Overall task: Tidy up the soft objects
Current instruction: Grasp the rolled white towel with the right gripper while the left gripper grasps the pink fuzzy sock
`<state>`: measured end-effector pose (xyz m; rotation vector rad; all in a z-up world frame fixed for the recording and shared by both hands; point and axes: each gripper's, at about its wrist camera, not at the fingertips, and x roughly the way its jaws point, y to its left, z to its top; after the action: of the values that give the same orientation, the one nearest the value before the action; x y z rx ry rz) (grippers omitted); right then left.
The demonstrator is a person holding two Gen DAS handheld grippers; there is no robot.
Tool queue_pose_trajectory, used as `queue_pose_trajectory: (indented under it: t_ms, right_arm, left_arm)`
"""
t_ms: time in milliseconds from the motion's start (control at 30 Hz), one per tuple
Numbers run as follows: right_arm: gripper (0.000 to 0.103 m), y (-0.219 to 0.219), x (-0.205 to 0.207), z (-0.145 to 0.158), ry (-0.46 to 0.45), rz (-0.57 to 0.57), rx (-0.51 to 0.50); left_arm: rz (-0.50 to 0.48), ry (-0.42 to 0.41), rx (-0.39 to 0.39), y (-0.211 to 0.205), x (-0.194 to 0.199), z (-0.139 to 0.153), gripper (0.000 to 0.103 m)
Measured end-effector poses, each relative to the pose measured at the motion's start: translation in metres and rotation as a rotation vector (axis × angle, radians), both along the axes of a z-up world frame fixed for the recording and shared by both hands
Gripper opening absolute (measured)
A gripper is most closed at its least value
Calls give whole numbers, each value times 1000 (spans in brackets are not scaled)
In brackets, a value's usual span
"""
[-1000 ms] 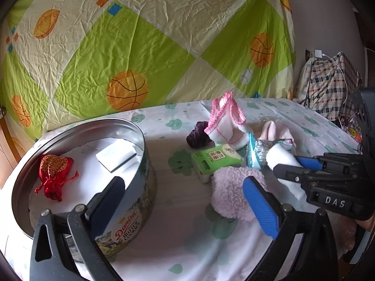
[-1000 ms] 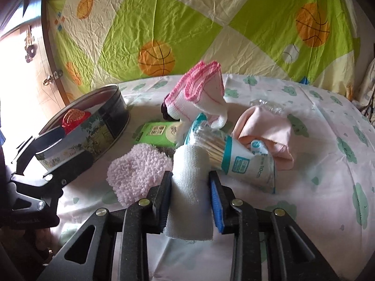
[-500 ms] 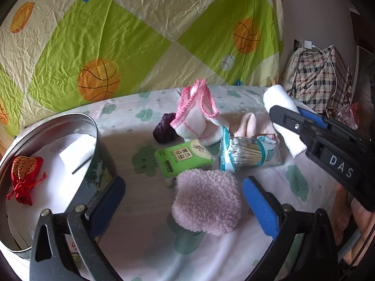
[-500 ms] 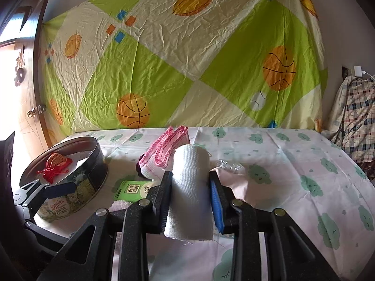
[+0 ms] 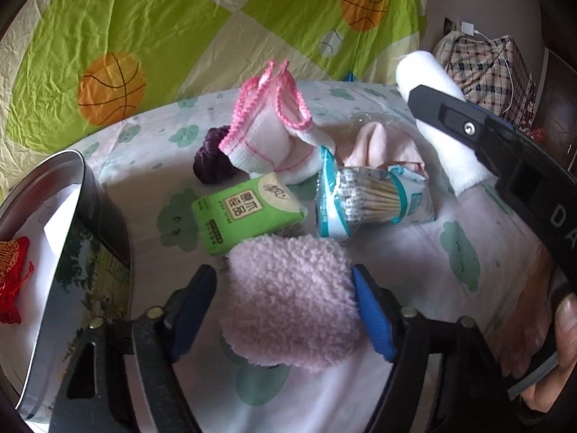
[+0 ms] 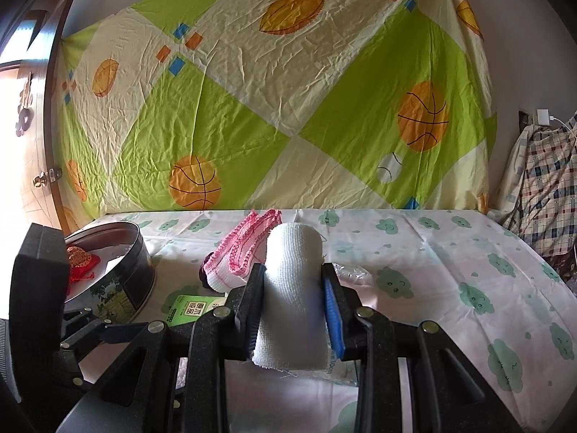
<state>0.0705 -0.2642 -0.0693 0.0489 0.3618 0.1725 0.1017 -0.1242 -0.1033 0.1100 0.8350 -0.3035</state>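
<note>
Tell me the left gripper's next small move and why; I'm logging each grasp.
Probably finish closing. The left gripper has just been closing around the fluffy pink mitt; its right pad touches the fleece, the left pad still shows a gap. The right gripper already holds the white roll.

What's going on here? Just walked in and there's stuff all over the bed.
A person is sorting soft things with two handheld claws. The right claw holds a white bandage roll lifted off the sheet. The left claw has just been closing around a fluffy pink mitt, which lies on the sheet beside the tin. A red pouch is in the tin.
</note>
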Motion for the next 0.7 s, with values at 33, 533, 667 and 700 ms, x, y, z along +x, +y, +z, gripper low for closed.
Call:
queue_pose_trajectory:
  t_ms: [33,533,667,700]
  right_arm:
    - [33,1,0,0,-3,-1,-3]
    - [33,-8,1,-1,2,-14,39]
    - [33,-9,0,-1,3,-17,43]
    - [33,-9,1,-1,4,-19,41]
  left_arm:
    - [-5,5,-9,0,0,0,67]
    - [-17,-82,-55,7,-13,15,29]
    - [-17,-71,-44,5,-12,14,30]
    - [-19,-64,-40,4,-11,13,33]
